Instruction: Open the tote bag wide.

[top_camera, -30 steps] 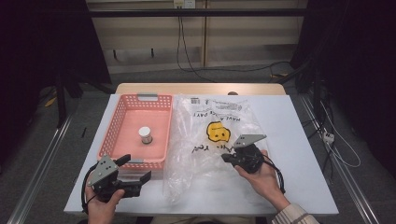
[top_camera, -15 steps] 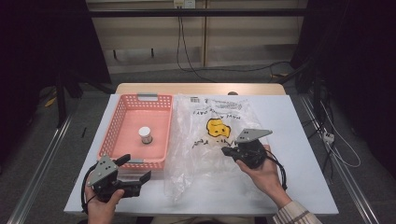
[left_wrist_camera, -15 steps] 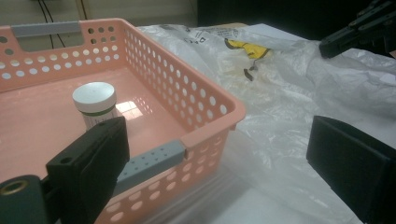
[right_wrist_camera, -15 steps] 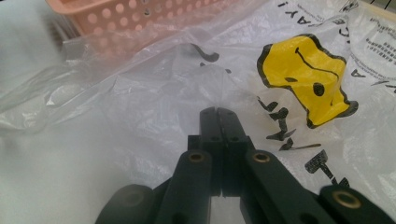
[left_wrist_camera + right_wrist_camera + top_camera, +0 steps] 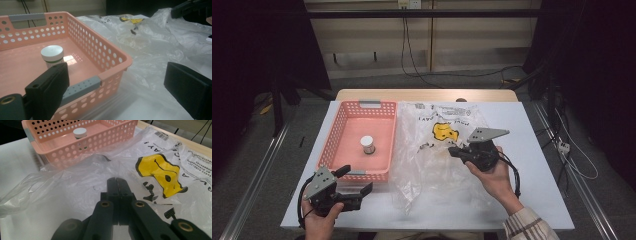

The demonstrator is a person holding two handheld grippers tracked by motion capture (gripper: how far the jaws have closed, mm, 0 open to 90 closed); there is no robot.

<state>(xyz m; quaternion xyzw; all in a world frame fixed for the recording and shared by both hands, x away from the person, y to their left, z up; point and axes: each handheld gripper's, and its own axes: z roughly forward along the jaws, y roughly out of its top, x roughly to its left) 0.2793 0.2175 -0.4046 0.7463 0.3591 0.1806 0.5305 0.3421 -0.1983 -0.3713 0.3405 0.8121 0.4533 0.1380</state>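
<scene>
We see 2 claws at the table. The right gripper (image 5: pixel 455 151) has its 2 jaws pressed fully together; in the right gripper view (image 5: pixel 116 180) the tips meet with no gap. Whether a fold of film is pinched between them we cannot tell, though the tips sit right at the surface of the clear plastic bag (image 5: pixel 437 165). That bag spreads under and ahead of this claw, crumpled, with its yellow smiley print (image 5: pixel 162 173) just to the right of the jaw tips in that claw's own view and black lettering around it. Beyond the tips, up and to their left, stands the pink basket (image 5: pixel 62 151), its long side touching the bag's edge.

The left gripper (image 5: pixel 354 182) has its jaws wide apart with nothing between the pads. In the left gripper view, the near right corner of the pink basket (image 5: pixel 110 65) lies between the 2 jaws, ahead of them and untouched. Inside the basket, just past the left jaw, stands 1 small jar (image 5: pixel 52 56) with a white lid, upright. To the right of this claw the plastic bag (image 5: pixel 155 50) lies rumpled, touching the basket's wall.
</scene>
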